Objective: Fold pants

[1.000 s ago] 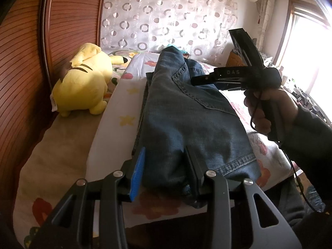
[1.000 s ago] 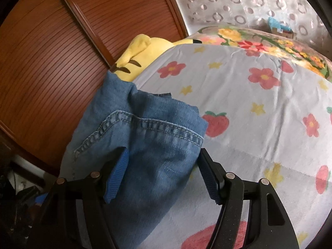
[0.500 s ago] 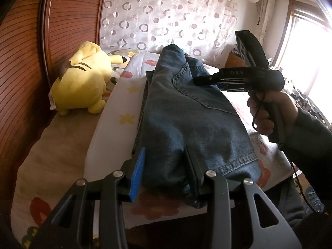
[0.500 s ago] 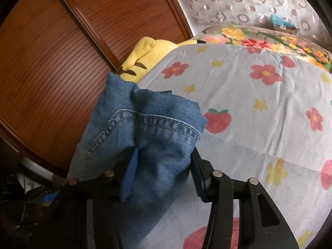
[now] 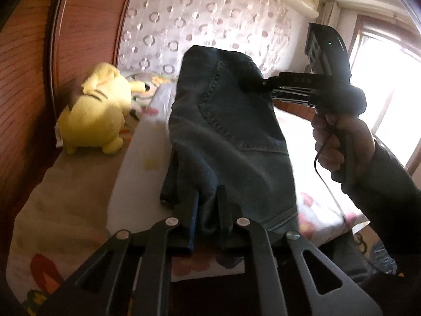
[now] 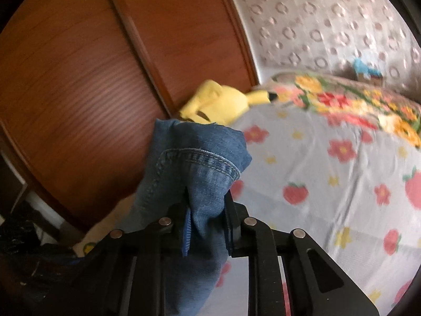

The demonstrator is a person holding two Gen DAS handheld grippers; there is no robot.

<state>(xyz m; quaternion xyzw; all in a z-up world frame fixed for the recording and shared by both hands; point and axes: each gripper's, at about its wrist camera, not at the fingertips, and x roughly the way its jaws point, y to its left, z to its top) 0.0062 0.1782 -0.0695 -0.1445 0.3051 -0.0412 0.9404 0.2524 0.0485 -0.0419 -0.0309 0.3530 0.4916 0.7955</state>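
Both grippers are closing on the jeans [image 5: 231, 142], lifting them off the bed [image 6: 329, 197] beside the yellow plush toy [image 5: 92, 123]. The left gripper [image 5: 208, 210] is pinching the near edge and the right gripper [image 6: 208, 216] the far waistband, likely so the denim hangs taut for folding over.

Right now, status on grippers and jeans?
Left gripper and right gripper closing, pinching jeans. Far end raised off bed. Plush toy alongside, clear.
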